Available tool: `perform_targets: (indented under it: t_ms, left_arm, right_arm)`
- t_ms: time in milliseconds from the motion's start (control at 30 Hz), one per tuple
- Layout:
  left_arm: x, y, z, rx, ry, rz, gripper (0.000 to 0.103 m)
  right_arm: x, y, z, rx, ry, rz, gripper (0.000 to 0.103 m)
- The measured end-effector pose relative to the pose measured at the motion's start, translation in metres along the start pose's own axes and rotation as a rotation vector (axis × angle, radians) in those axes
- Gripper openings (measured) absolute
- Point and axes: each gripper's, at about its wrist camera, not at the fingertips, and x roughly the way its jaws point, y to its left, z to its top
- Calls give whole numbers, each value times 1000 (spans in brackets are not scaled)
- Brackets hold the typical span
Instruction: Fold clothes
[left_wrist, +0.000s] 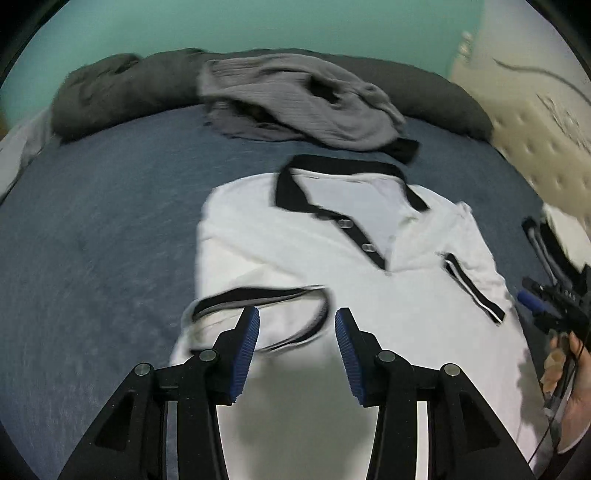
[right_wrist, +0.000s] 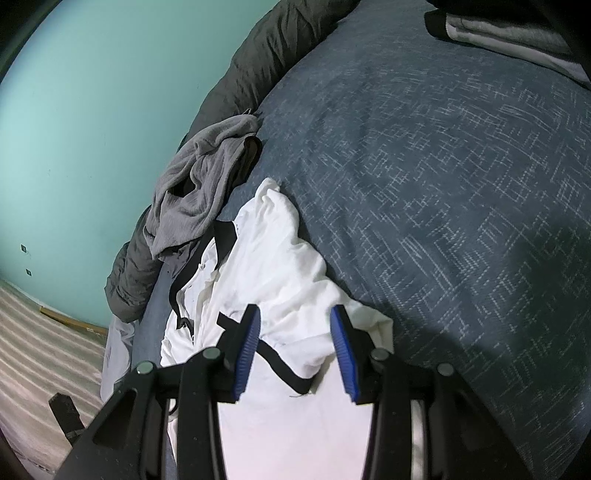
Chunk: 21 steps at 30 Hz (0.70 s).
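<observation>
Both claws, left and right, are hanging wide open, gripping nothing, over white polo shirt lying front-up on bed, sleeve lying turned inward as for folding.

- white polo with black collar, placket and sleeve trim, lying face up on the blue bed, collar at the far end, one sleeve folded in across the front
- grey top, crumpled in a heap just past the polo's collar
</observation>
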Motion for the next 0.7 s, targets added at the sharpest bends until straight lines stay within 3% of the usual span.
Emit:
perform_targets:
  t_ms: [100,267,400,700]
  left_arm:
    - [-1,27,-13,-45,-20,35,47]
    - [7,58,-36,-138,-60,25,46]
    - [11,71,-47,-186,-102,-3,46]
    - [19,82,-45,-223,-99,-82,47]
  right_arm:
    - [2,3,-2,-12,8,-2,40]
    - [10,16,-9,-66,40,-3,40]
    - [23,39,-26,-148,96,7,42]
    - [64,101,-78,-347,257,41,48]
